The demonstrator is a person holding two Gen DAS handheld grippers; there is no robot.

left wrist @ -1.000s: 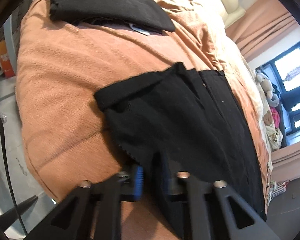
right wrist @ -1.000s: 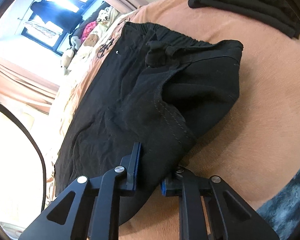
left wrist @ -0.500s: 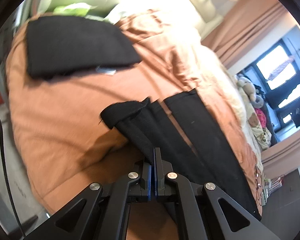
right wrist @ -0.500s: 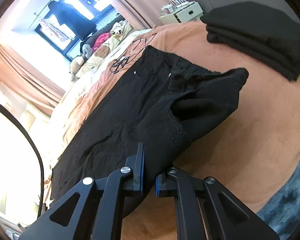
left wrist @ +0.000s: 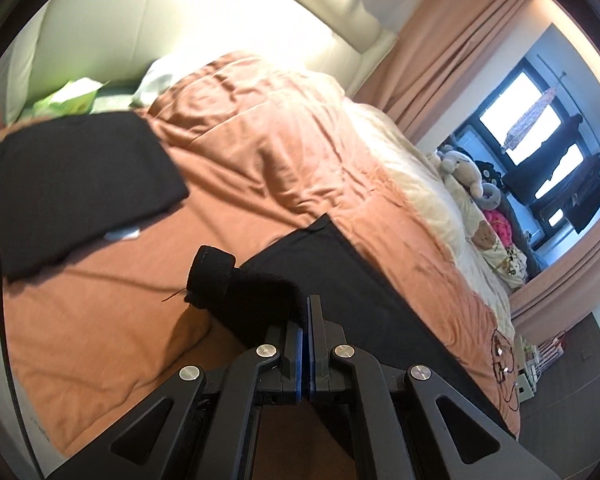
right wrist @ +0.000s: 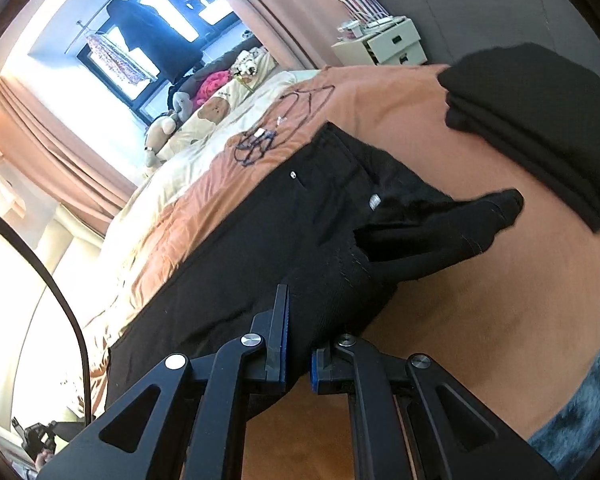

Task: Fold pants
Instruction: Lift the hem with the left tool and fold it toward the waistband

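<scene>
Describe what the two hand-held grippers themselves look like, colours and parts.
Both look alike. The left hand-held gripper and right hand-held gripper are matte black linkage arms with triangular cutouts and round silver pivot screws. Each finger carries a flat blue pad on its inner face. No hand or sleeve shows.

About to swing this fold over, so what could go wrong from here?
The left tool pinches only a thin edge of the pants; it may slip out mid-lift. The right tool holds a thick bunch, so layers could shift and fold crooked. The stack lies close; swinging cloth might drag it.
</scene>
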